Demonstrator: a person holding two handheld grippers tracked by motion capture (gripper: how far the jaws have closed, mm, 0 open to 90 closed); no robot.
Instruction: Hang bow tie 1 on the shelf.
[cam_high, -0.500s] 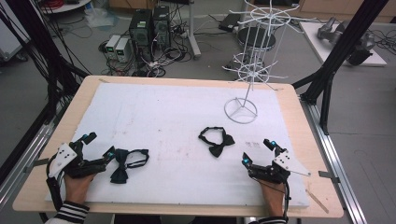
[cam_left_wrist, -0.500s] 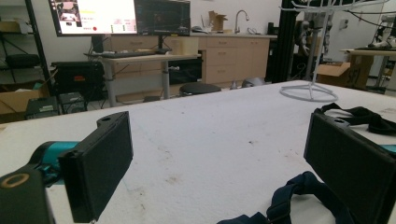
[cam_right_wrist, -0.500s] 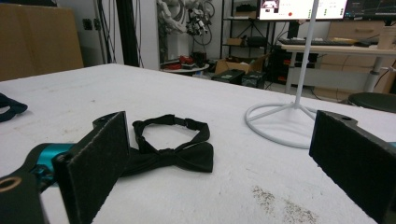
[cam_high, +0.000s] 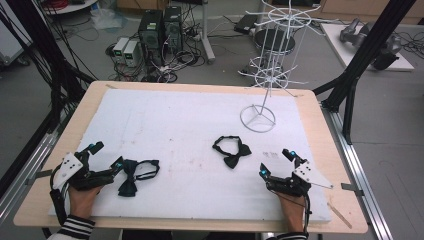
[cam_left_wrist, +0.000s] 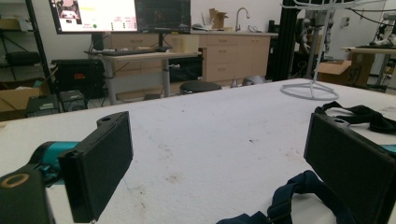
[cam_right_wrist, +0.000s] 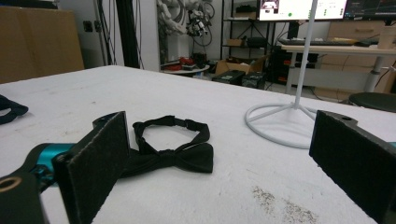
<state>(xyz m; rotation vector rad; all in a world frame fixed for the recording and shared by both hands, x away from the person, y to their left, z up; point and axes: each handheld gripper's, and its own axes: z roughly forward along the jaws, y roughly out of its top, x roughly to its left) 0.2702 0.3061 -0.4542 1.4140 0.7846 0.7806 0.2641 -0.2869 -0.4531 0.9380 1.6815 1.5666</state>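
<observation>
Two bow ties lay on the white mat, a dark one at lower left just beside the gaping left gripper and a black one near centre before the gaping right gripper, with one wire rack at upper right.

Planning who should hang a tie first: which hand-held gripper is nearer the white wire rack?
Right. The right hand-held gripper sits at the near right edge, with the white wire rack beyond it. The left hand-held gripper is across the table, beside the dark bow tie.
</observation>
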